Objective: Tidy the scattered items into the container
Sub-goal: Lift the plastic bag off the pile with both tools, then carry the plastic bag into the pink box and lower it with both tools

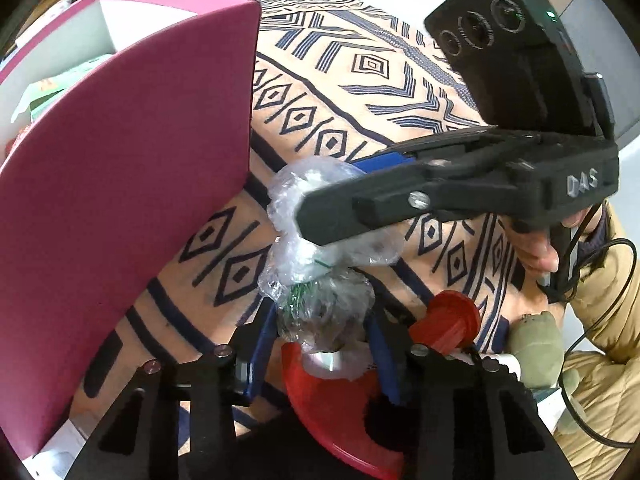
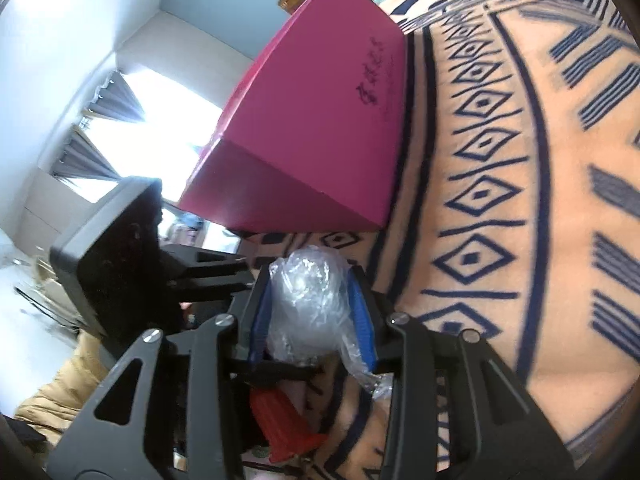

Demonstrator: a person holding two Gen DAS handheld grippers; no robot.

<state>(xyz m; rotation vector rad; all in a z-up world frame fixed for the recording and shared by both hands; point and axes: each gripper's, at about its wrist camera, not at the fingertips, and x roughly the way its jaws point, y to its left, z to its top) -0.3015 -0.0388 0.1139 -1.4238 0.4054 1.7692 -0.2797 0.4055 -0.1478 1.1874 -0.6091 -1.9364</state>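
Note:
A crumpled clear plastic bag [image 1: 320, 264] with something green inside lies over the patterned blanket [image 1: 360, 92]. My left gripper [image 1: 320, 344] is shut on its lower end. My right gripper [image 1: 316, 216] comes in from the right and is shut on the bag's upper end; in the right wrist view the bag [image 2: 308, 304] sits between its blue pads [image 2: 362, 320]. The pink box [image 1: 132, 152], the container, stands just left of the bag and shows in the right wrist view [image 2: 320, 120] beyond it.
A red plastic funnel-like item [image 1: 444, 324] and a red curved piece [image 1: 332, 408] lie under my left gripper. A green plush toy [image 1: 532, 348] sits at the right by the person's tan jacket [image 1: 604, 320]. The box holds paper items [image 1: 60, 84].

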